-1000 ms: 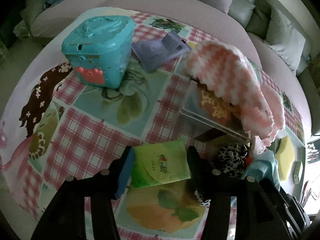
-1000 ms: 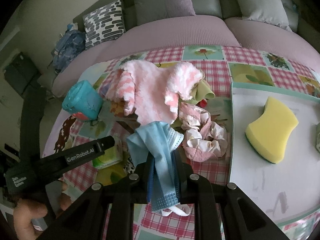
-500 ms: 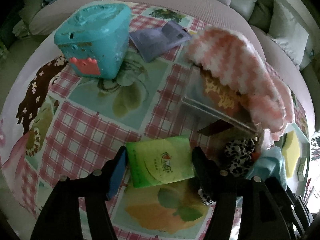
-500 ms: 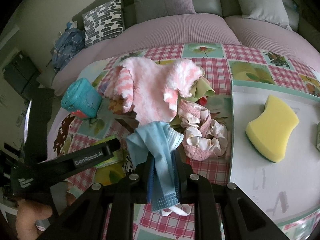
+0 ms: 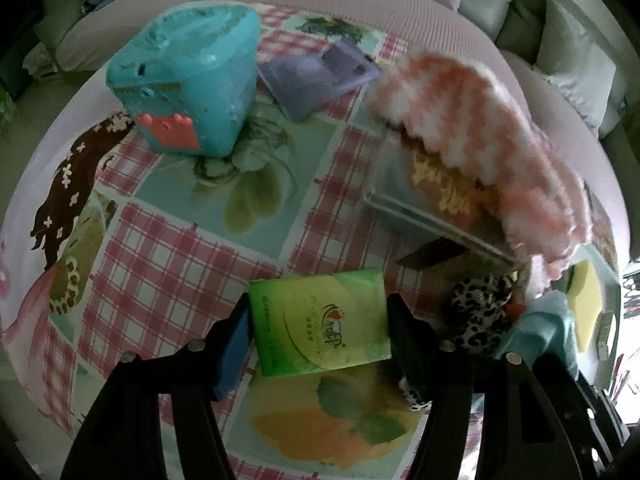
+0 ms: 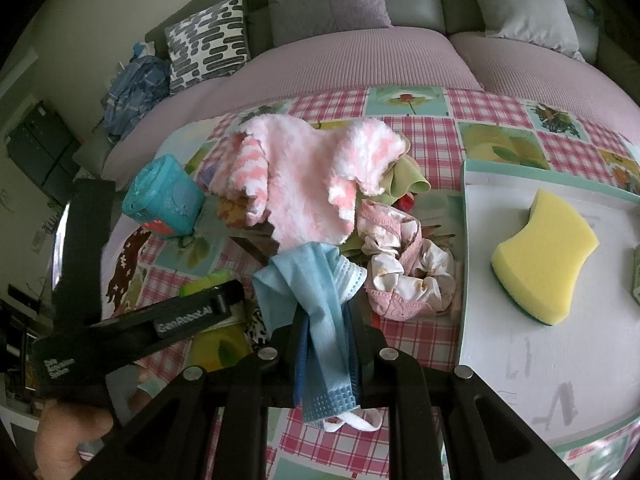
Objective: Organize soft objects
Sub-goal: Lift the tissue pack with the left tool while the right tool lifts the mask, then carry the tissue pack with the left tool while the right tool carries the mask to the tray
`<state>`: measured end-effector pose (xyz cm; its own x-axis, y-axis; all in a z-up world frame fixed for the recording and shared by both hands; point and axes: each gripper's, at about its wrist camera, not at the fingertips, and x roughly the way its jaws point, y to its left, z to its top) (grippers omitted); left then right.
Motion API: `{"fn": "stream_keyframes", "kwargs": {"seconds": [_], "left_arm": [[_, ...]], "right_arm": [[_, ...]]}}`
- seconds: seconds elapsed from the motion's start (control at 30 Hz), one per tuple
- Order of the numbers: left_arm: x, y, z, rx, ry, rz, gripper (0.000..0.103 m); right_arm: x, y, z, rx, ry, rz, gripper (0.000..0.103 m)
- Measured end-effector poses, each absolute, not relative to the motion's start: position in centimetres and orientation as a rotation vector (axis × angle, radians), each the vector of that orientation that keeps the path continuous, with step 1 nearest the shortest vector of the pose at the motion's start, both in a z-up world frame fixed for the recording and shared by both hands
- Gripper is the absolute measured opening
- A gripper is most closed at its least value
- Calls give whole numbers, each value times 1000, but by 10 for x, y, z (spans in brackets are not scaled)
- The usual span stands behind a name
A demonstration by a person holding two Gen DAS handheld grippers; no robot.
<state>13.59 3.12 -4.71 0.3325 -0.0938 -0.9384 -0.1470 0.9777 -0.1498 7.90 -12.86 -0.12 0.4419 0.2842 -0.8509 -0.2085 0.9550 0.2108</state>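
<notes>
My left gripper [image 5: 318, 320] is shut on a green tissue pack [image 5: 320, 322], held just above the checked tablecloth [image 5: 168, 264]. My right gripper [image 6: 326, 320] is shut on a light blue face mask [image 6: 316, 280] that droops over its fingers. A fluffy pink and white cloth [image 6: 304, 176] lies draped over a clear box [image 5: 424, 208]. Pale pink scrunchies [image 6: 404, 268] lie right of the mask. A leopard-print scrunchie [image 5: 480, 312] lies beside the tissue pack. The left gripper's body [image 6: 160, 316] shows in the right wrist view.
A teal lidded tub [image 5: 188, 84] and a purple pouch [image 5: 316, 76] stand at the far left. A white tray [image 6: 520, 340] at right holds a yellow sponge [image 6: 544, 256]. A sofa with cushions [image 6: 328, 4] curves behind the table.
My left gripper has gone forward and down a little with the tissue pack in it. My right gripper has stayed in place with the mask.
</notes>
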Motion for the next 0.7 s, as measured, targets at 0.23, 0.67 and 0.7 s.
{"fn": "stream_keyframes", "kwargs": {"seconds": [0.23, 0.67, 0.7], "left_arm": [[121, 45, -8, -264, 1129, 49, 66], [103, 14, 56, -208, 984, -48, 66], [103, 9, 58, -202, 983, -61, 66]], "right_arm": [[74, -132, 13, 83, 1038, 312, 18], [54, -170, 73, 148, 864, 271, 18], [54, -177, 75, 154, 855, 248, 18]]}}
